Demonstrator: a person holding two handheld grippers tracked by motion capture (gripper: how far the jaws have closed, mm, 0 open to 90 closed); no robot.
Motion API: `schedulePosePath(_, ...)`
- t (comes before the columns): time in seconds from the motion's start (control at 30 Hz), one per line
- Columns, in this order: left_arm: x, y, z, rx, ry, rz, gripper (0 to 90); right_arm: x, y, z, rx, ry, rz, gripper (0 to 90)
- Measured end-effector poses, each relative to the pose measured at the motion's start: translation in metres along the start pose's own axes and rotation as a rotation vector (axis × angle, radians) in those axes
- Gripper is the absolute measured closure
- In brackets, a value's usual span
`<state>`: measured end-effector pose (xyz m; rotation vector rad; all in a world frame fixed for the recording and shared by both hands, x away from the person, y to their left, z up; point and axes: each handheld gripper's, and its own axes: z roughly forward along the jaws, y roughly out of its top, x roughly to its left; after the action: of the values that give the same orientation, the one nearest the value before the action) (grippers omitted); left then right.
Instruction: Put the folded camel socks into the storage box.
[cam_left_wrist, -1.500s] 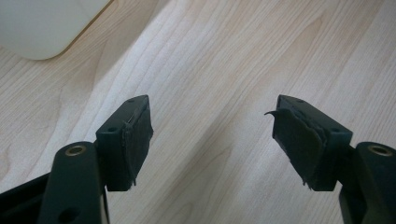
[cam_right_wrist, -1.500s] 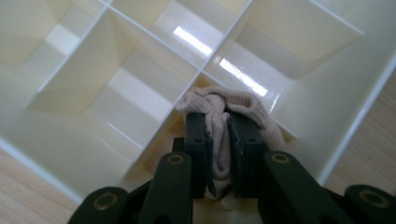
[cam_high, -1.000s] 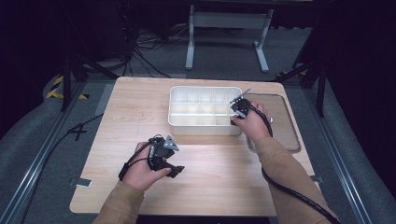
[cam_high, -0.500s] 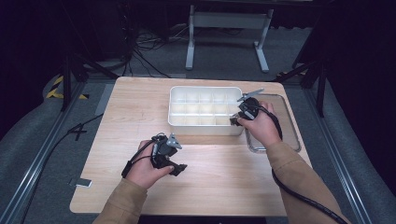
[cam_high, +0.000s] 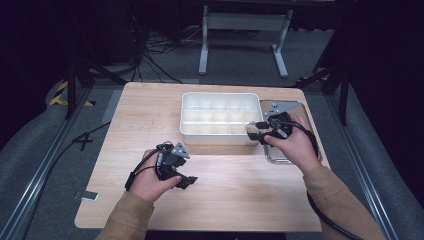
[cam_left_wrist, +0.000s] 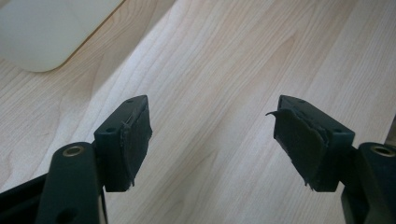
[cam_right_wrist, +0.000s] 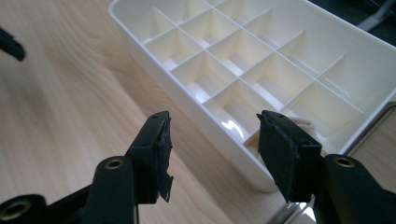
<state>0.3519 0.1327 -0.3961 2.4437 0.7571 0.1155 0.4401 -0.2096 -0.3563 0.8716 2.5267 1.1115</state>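
The right tongs (cam_right_wrist: 212, 149), jaws just opened wide and empty, hover at the white tray's (cam_right_wrist: 261, 56) near right corner; the left tongs (cam_left_wrist: 212, 140) gape empty over the tabletop (cam_left_wrist: 219, 70).

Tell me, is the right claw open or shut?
Open: the right claw has just been opening, its jaws apart with nothing between them, above the white tray.

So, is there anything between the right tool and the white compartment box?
Nothing visible. The right tool, whose jaws have just been opening with nothing between them, stands right at the near corner of the white compartment box. Below the jaws there is just the bare wood of the table.
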Motion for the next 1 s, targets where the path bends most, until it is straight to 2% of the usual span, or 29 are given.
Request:
schedulePosePath(0.13, 0.000, -0.002, -0.002, -0.007, -0.006, 0.003, 27.3, 0.012, -0.009, -0.012, -0.043, 0.029, -0.034, 46.2)
schedulePosePath(0.2, 0.000, -0.002, -0.002, -0.007, -0.003, 0.009, 27.2, 0.019, -0.014, -0.017, -0.063, 0.061, -0.037, 46.1)
schedulePosePath(0.23, -0.001, -0.002, -0.002, -0.006, -0.003, 0.004, 27.2, 0.022, -0.017, -0.019, -0.069, 0.076, -0.034, 46.1)
schedulePosePath(0.3, -0.003, -0.001, -0.001, -0.007, -0.010, 0.023, 27.4, 0.027, -0.024, -0.020, -0.077, 0.117, -0.013, 45.4)
schedulePosePath(0.33, -0.003, -0.001, -0.001, -0.007, -0.010, 0.023, 28.0, 0.027, -0.024, -0.020, -0.077, 0.117, -0.013, 45.4)
schedulePosePath(0.37, -0.005, -0.001, 0.000, -0.003, -0.019, 0.032, 28.7, 0.033, -0.032, -0.018, -0.055, 0.154, 0.009, 44.6)
schedulePosePath(0.53, -0.007, -0.001, 0.000, 0.002, -0.024, 0.031, 29.3, 0.040, -0.045, -0.018, -0.035, 0.134, -0.002, 42.9)
schedulePosePath(0.67, -0.006, -0.001, 0.000, -0.005, -0.020, 0.022, 29.1, 0.045, -0.054, -0.017, -0.031, 0.143, 0.002, 40.8)
schedulePosePath(0.7, -0.005, -0.001, 0.000, -0.004, -0.013, 0.029, 28.9, 0.050, -0.061, -0.017, -0.045, 0.161, 0.009, 38.9)
schedulePosePath(0.73, -0.005, -0.001, 0.001, -0.003, -0.012, 0.031, 28.9, 0.050, -0.061, -0.017, -0.045, 0.161, 0.009, 38.9)
schedulePosePath(0.8, -0.004, -0.001, 0.001, -0.001, -0.013, 0.029, 28.5, 0.052, -0.062, -0.018, -0.036, 0.173, -0.004, 38.1)
schedulePosePath(0.83, -0.004, -0.001, 0.002, -0.001, -0.012, 0.025, 28.1, 0.053, -0.065, -0.019, -0.055, 0.172, 0.002, 37.2)
schedulePosePath(1.0, -0.004, -0.001, 0.002, -0.005, -0.010, 0.026, 27.7, 0.057, -0.074, -0.013, -0.061, 0.185, -0.023, 36.9)
